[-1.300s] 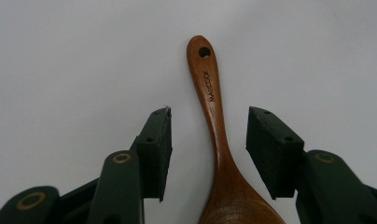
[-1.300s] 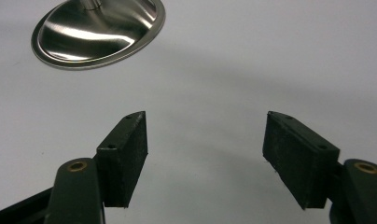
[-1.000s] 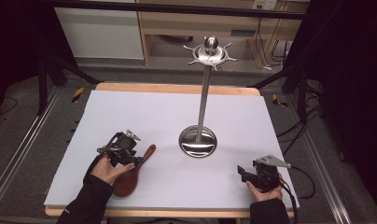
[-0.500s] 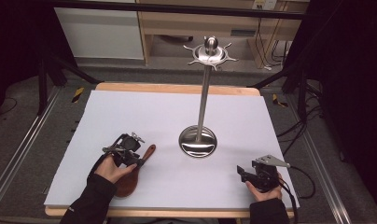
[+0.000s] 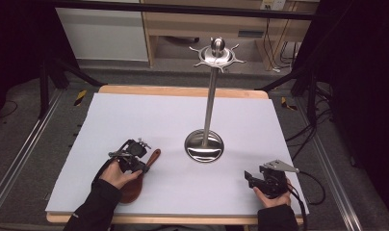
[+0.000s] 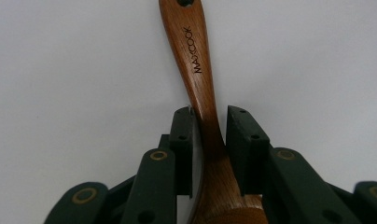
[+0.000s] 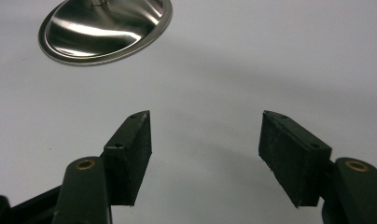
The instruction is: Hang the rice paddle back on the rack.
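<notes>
The wooden spoon (image 6: pixel 203 100) is seen lying flat near the front left corner of the white surface (image 5: pixel 135 115), its bowl toward the front edge and its handle angled toward the middle, and the left gripper (image 6: pixel 210 140) is set over its neck with one jaw on either side of the wood; whether the pads are already pressing or just beside it cannot be told for certain, though a narrow gap seems to be left on one side. The spoon is judged to be light, stiff and smooth, so a slide in the jaws is to be expected if it is pinched too near the tapering waist; a firmer hold would probably be had where the handle widens, above the printed lettering. A hole can be made out at the handle's tip. The right gripper (image 7: pixel 205 144) is held released, jaws spread wide, near the front right corner, with the steel stand's round base (image 7: pixel 105 25) well ahead of it
</notes>
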